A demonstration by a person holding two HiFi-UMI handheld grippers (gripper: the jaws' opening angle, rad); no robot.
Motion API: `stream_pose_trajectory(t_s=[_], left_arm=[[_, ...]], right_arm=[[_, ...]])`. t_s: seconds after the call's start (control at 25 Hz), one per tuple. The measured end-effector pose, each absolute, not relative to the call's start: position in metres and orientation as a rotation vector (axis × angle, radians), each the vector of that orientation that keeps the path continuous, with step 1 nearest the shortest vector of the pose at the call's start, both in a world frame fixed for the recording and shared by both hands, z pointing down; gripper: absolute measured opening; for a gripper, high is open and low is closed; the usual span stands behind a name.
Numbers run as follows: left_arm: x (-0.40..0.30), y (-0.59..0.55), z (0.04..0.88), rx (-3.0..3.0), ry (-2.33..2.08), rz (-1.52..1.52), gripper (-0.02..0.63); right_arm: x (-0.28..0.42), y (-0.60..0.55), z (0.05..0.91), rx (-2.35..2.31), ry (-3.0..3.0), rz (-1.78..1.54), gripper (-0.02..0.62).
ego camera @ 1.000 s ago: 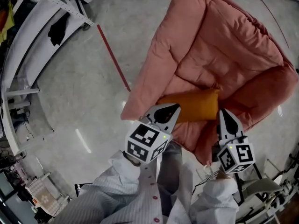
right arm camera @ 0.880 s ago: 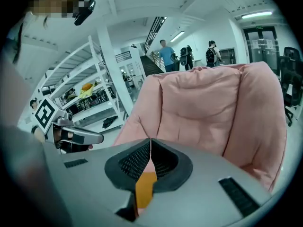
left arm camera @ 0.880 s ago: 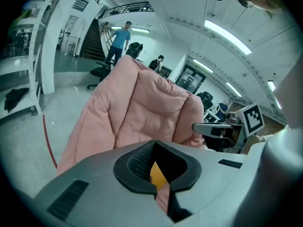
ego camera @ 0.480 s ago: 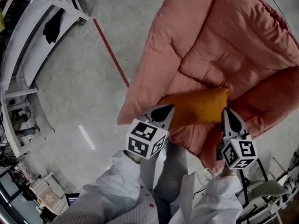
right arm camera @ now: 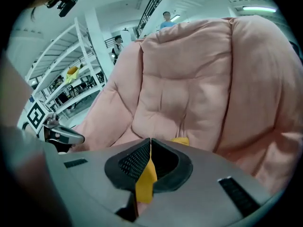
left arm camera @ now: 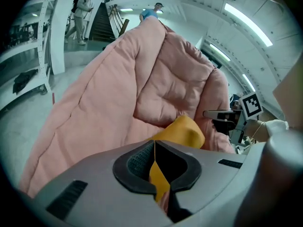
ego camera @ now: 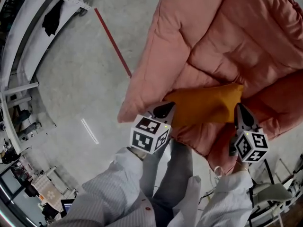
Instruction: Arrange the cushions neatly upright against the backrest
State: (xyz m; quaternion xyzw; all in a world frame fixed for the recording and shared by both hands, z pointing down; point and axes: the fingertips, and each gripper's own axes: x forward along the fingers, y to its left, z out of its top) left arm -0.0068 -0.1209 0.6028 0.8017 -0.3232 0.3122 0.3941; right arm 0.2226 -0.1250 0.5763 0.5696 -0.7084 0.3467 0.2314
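An orange fabric cushion (ego camera: 206, 105) is clamped at opposite ends by the left hand-held gripper (ego camera: 164, 109) and right hand-held gripper (ego camera: 241, 110), over a puffy pink armchair (ego camera: 213, 41).

Pale striped sleeves (ego camera: 113, 174), grey trousers (ego camera: 177, 174), grey tongs (ego camera: 165, 110) with black-and-white marker cubes (ego camera: 149, 135).

The big pink chair (ego camera: 199, 46) runs off the top and right edges of the head view. The left gripper (ego camera: 165, 109) covers one end of the orange cushion (ego camera: 206, 105). The right gripper (ego camera: 240, 110) covers the other end. In both gripper views, the gripper bodies hide most of the cushion. The people far behind (left arm camera: 83, 7) are too small to make out.
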Motion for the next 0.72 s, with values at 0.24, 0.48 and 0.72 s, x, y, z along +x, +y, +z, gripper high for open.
stream_pose_trajectory(t_s=[0.24,0.48,0.72], left_arm=[[-0.02,-0.103,0.622,1.967,-0.82,0.843,0.011],[-0.025,-0.092,0.666,1.875,-0.847,0.84,0.012],[-0.021,-0.076,0.69,1.799,-0.842,0.808,0.088]], right_arm=[[0.222,-0.121,0.583,1.566,-1.928,0.944,0.014],[0.23,-0.121,0.616,1.517,-1.918,0.968,0.015],[0.242,-0.114,0.629,1.523,-1.885,1.013,0.018]])
